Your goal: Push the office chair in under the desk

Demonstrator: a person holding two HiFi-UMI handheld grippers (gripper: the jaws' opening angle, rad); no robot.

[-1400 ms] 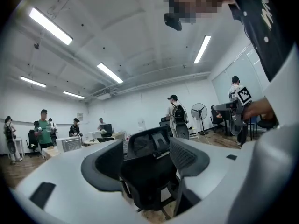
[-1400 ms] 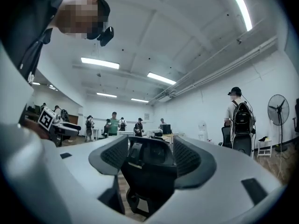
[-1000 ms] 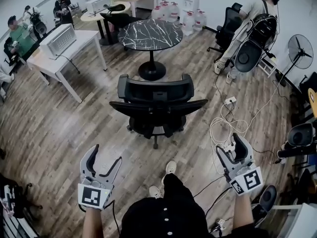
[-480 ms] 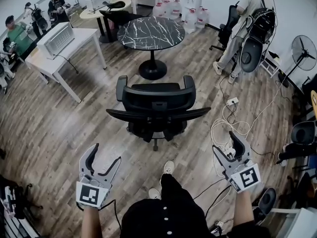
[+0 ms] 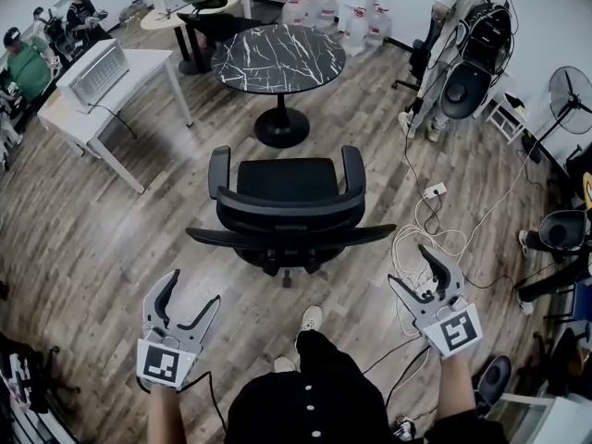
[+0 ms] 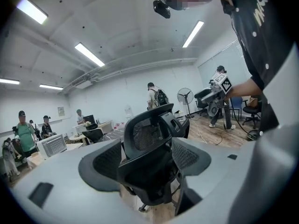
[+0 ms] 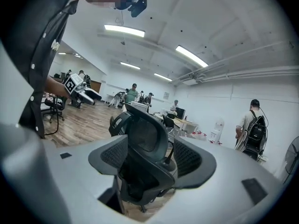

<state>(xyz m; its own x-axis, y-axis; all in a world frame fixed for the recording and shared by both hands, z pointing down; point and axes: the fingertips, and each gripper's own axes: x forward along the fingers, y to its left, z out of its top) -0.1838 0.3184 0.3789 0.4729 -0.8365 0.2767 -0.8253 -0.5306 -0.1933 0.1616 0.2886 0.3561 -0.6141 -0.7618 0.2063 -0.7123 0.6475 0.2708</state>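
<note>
Office chair [image 5: 287, 213] seen from behind, left gripper [image 5: 192, 294] and right gripper [image 5: 410, 268] held clear of it, jaws released and empty.

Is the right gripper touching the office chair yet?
Apart. Head view shows bare wood floor between the open right gripper and the office chair.

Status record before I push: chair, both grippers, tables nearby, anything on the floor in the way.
chair: office chair, backrest toward the person, seat facing the round marble table, not under it
left gripper: open, empty, short of the chair
right gripper: open, empty, short of the chair
contact: none
other desk: white desk, off to the left in the head view
floor: loose cables beside the right gripper, right of the chair
</note>
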